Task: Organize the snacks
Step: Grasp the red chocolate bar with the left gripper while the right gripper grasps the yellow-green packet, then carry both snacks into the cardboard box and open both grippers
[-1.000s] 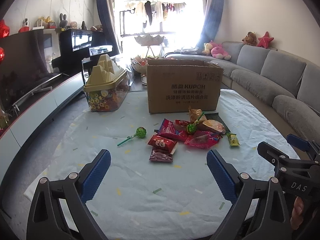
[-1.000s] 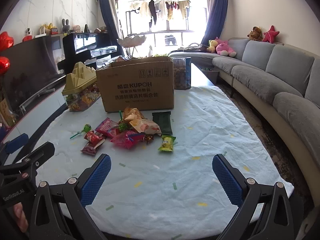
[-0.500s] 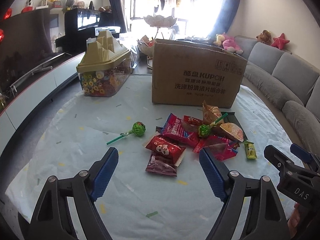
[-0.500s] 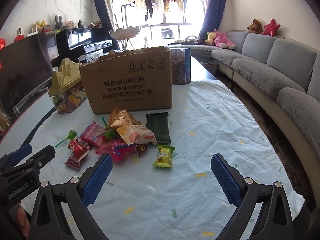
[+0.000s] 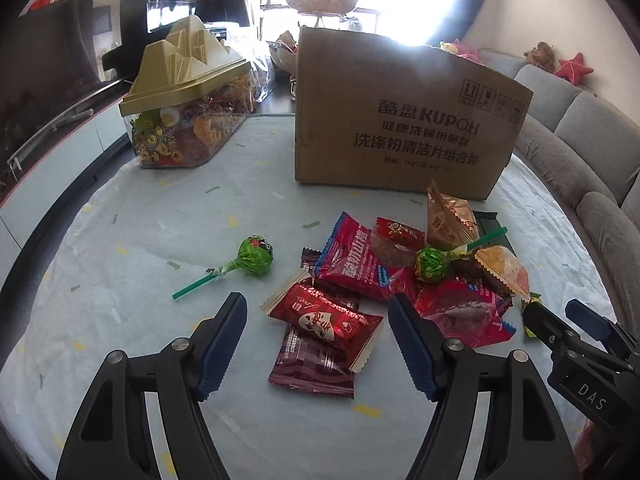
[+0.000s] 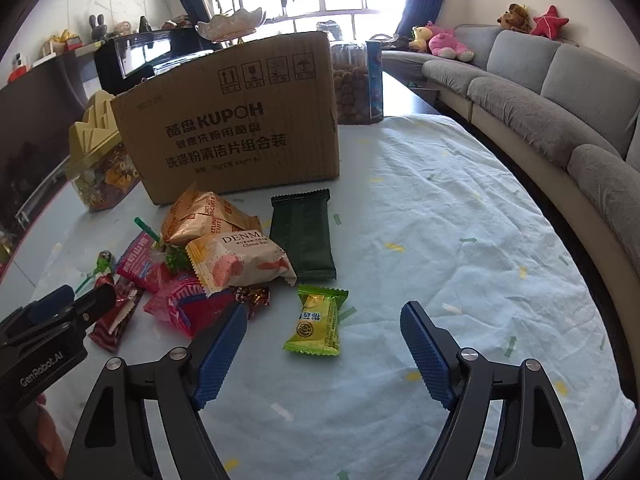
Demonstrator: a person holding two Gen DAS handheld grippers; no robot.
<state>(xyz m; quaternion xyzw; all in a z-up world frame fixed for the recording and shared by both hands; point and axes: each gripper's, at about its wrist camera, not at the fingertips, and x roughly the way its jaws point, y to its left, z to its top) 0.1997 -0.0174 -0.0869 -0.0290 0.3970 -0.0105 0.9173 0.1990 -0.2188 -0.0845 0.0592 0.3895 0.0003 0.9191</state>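
Pale blue cloth (image 5: 120,264) covers a table in a living room, with a grey sofa (image 6: 560,92) along its right side. On the cloth a cardboard box (image 5: 400,120) is stood, and every place below is given from it.

Left of the box, a clear candy jar (image 5: 188,120) with a gold peaked lid is seen. In front of the box and to its left, a green lollipop (image 5: 256,258) lies alone. Straight in front of the box the snacks are heaped: a red pouch (image 5: 352,264), a second lollipop (image 5: 432,266), an orange biscuit packet (image 6: 200,216) touching the box's foot, a cheese-ball bag (image 6: 240,264) and a dark green bar (image 6: 302,236).

The left gripper (image 5: 318,312) is held at the near-left edge of that heap. Its jaws have just been closing and are seen partly open, with a red heart-printed candy (image 5: 324,320) between the blue pads (image 5: 224,340), untouched, lying atop a maroon wrapper (image 5: 312,364).

The right gripper (image 6: 322,324) is held at the heap's near-right edge. Its jaws have likewise just been closing and stand partly open, and a yellow-green candy (image 6: 318,326) lies flat between the pads (image 6: 428,360), touched by neither. 1 gripper's tip is visible in the other's view.
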